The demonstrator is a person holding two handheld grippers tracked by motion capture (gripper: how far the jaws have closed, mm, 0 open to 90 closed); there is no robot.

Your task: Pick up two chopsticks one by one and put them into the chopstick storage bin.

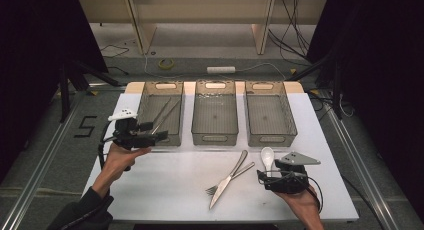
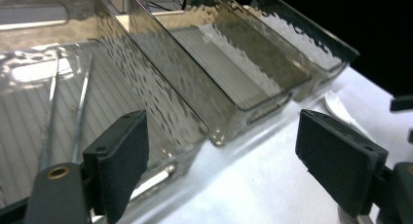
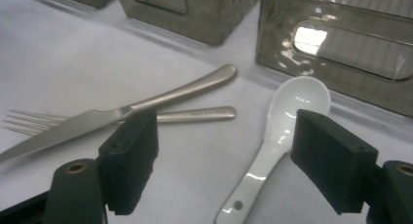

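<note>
Three smoky clear bins stand in a row at the back of the white table (image 1: pixel 165 185): left bin (image 1: pixel 142 107), middle bin (image 1: pixel 215 138), right bin (image 1: pixel 272 138). Two metal chopsticks (image 1: pixel 164 115) (image 2: pixel 80 104) lie in the left bin. My left gripper (image 1: pixel 156 130) (image 2: pixel 229 165) hovers open at that bin's front right corner, holding nothing. A knife (image 1: pixel 227 179) (image 3: pixel 122 112) lies across a fork (image 1: pixel 222 185) (image 3: pixel 195 115) mid-table. A white ceramic spoon (image 1: pixel 267 156) (image 3: pixel 280 131) lies in front of the right bin. My right gripper (image 1: pixel 267 176) (image 3: pixel 224 160) is open, its jaws either side of the spoon's handle.
The middle bin (image 2: pixel 229 83) and right bin (image 3: pixel 341 44) hold nothing. Table legs, cables and a white power strip (image 1: pixel 221 69) lie on the floor beyond the table. Bare table surface stretches along the front left.
</note>
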